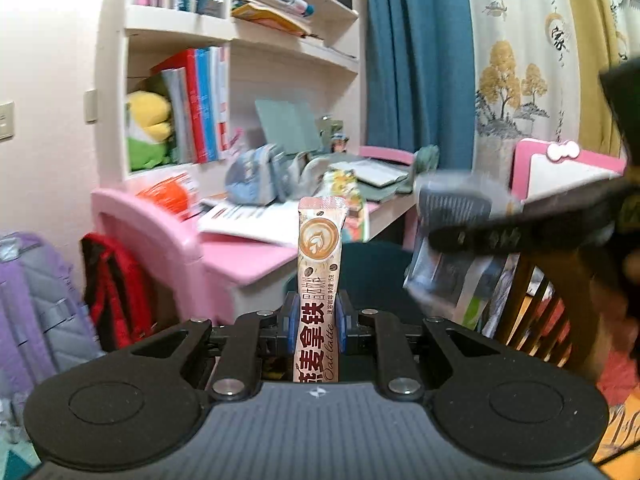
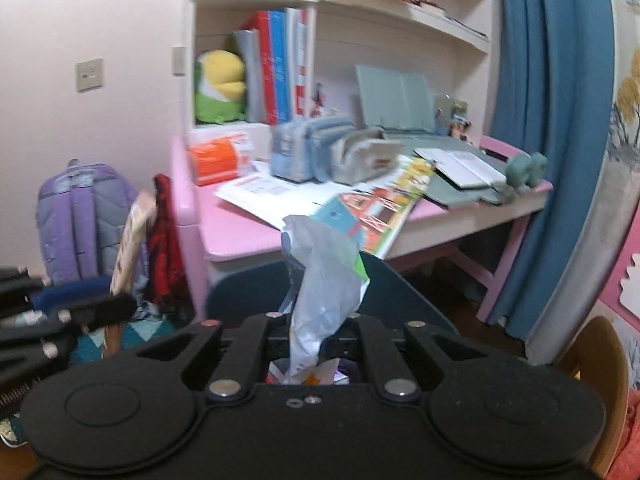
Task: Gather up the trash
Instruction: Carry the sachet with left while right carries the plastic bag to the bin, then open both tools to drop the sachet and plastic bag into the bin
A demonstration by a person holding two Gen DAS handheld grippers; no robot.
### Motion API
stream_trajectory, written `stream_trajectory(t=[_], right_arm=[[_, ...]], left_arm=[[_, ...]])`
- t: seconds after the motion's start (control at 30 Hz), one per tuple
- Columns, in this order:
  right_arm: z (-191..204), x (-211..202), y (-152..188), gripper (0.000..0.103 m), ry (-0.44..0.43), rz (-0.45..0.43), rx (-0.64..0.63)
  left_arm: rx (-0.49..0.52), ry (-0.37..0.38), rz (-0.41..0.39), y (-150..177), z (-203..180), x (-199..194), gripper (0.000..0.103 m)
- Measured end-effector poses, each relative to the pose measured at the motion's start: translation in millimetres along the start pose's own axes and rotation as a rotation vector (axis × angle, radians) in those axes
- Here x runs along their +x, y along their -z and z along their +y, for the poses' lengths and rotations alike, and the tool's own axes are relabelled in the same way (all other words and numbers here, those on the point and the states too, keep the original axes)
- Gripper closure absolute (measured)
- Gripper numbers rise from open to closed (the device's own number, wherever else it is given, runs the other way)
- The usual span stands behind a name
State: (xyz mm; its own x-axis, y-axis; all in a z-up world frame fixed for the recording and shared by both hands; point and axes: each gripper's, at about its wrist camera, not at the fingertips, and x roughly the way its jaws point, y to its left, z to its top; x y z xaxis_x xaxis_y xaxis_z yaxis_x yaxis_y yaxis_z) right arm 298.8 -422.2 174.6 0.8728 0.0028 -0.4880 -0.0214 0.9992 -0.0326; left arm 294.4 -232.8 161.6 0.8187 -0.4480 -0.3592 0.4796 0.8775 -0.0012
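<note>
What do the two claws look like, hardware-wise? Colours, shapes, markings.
Both look like the same design. The left claw has matte black linkage arms with silver pivot pins, two round black discs at the base, blue finger pads and a ribbed grey body with a small white logo. The right claw shows the same black linkages, pins and discs on a plain black body. No cables or sleeves visible.

You see soft, even indoor light with no hard shadows. The fisheye bends the blue curtain (image 2: 556, 120) at the edges, corners go black, and the right gripper (image 1: 460, 236) is smeared by motion blur.
</note>
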Motion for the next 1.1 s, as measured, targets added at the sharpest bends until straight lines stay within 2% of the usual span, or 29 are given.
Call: stream_trajectory(t=[0.2, 0.4, 0.6, 0.77, 0.87, 0.93, 1.03, 1.1], right_arm=[[-24, 26, 3, 0.097, 0.017, 0.053, 0.013], [-35, 48, 10, 0.097, 0.025, 0.107, 0.0], [-38, 67, 17, 0.094, 0.03, 0.167, -0.023], [-32, 80, 21, 0.086, 0.032, 0.222, -0.058], [-31, 86, 22, 0.084, 0.018, 0.245, -0.06], [-31, 87, 22, 0.072, 0.017, 0.243, -0.053], [-32, 88, 23, 0.073, 0.002, 0.256, -0.05], [-33, 87, 23, 0.072, 0.006, 0.256, -0.043]], left_arm=[[-0.016, 0.025, 0.011, -32, -22, 46, 0.086], [-0.06, 0.031, 0.063, -44, -33, 96, 0.086], [-0.082, 0.04, 0.157, -32, -37, 142, 0.086], [-0.089, 0.041, 0.242, -15, -35, 164, 0.085], [-0.096, 0.04, 0.3, -8, -32, 173, 0.085], [-0.098, 0.037, 0.317, -5, -30, 177, 0.084], [-0.091, 0.034, 0.334, -2, -29, 179, 0.083], [-0.089, 0.019, 0.334, -2, -29, 179, 0.078]])
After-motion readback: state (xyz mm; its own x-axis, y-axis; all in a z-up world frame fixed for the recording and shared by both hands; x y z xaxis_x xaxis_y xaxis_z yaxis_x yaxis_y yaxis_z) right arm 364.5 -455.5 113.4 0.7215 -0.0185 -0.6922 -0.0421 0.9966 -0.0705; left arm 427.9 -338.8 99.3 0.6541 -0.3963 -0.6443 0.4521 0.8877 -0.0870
